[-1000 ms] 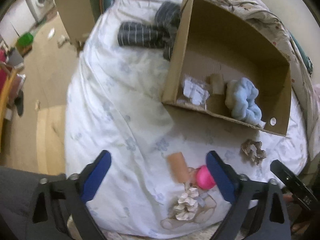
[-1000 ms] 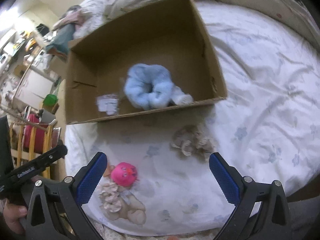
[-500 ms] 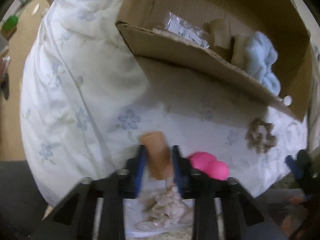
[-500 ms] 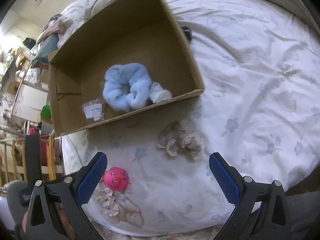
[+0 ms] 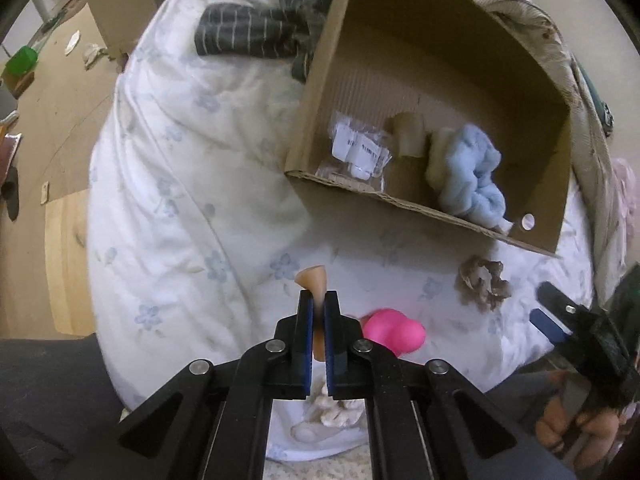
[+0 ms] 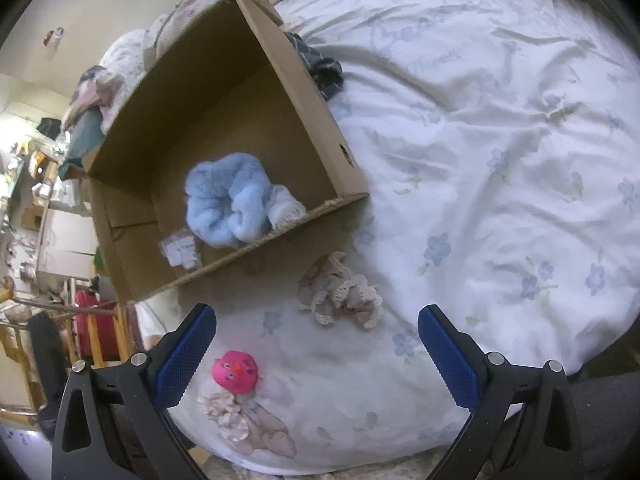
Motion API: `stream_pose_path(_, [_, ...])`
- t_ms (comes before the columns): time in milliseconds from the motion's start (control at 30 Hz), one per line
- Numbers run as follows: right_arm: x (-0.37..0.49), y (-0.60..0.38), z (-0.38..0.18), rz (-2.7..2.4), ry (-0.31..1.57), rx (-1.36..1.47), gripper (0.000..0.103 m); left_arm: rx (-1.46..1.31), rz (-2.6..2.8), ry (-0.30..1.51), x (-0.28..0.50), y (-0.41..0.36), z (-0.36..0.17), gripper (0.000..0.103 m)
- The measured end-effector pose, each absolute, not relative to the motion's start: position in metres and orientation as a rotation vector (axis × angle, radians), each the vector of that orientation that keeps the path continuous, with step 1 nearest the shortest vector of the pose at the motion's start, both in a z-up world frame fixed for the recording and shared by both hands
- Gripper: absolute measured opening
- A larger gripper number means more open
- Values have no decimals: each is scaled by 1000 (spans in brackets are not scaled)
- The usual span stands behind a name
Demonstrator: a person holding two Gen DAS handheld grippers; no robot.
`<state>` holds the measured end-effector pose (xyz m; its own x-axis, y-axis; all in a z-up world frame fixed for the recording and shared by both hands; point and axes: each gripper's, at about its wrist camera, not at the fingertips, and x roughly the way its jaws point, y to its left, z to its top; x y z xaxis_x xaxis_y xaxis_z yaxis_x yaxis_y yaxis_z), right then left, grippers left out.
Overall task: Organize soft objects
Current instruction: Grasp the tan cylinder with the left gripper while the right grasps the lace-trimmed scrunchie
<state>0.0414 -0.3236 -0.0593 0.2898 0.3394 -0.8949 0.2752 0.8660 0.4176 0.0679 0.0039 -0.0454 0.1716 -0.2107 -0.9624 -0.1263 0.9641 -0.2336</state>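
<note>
The sorting is judged to be partly done: inside the cardboard box (image 5: 440, 92) a fluffy blue scrunchie (image 5: 468, 176) is already lodged against the near wall, beside a small tan piece (image 5: 408, 136) and a clear packet of labels (image 5: 356, 152). A soft peach-coloured piece (image 5: 313, 280) is pinched between the pressed-together jaws of the left gripper (image 5: 319, 308), which have just been closing on it; its flared end is seen poking out above the pads, and it is taken to be bound for the box next. Left out on the bed are a beige lace scrunchie (image 6: 340, 292), lying just in front of the box, a pink round toy (image 6: 236, 372), and a cream frilly scrunchie (image 6: 224, 412) touching it nearer the bed's edge. The right gripper (image 6: 316, 352) is held spread wide with nothing between its pads, the lace scrunchie lying just beyond them. The surface is a white duvet (image 6: 500, 160) printed with pale blue flowers, rumpled and yielding. Dark striped fabric (image 5: 256, 36) is bunched behind the box. Beyond the bed, a wooden floor (image 5: 56, 112) and cluttered furniture are visible.
</note>
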Motion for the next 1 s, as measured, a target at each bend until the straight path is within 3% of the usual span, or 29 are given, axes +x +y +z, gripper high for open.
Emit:
stream_pose_path(333, [70, -268, -93, 21, 1417, 142, 101, -257, -55, 1406, 67, 14, -49, 5])
stream_pose_path(433, [73, -262, -105, 31, 1453, 129, 82, -233, -58, 1406, 69, 7, -53, 5])
stream_pose_path(533, [74, -256, -107, 27, 1454, 81, 73, -215, -68, 1423, 70, 2, -57, 5])
stream_pose_path(567, [74, -254, -108, 34, 1459, 64, 56, -211, -70, 1426, 70, 1, -58, 5])
stream_pose_path(633, [74, -248, -110, 45, 1465, 65, 35, -202, -72, 1426, 70, -2, -59, 5])
stream_pose_path(700, [74, -246, -109, 54, 1458, 66, 23, -190, -67, 1420, 70, -4, -58, 5])
stream_pose_path(800, [68, -246, -107, 74, 1442, 85, 15, -186, -55, 1419, 70, -5, -60, 5])
stream_pose_path(1000, [58, -239, -89, 136, 1406, 123, 13, -169, -23, 1405, 70, -2, -62, 5])
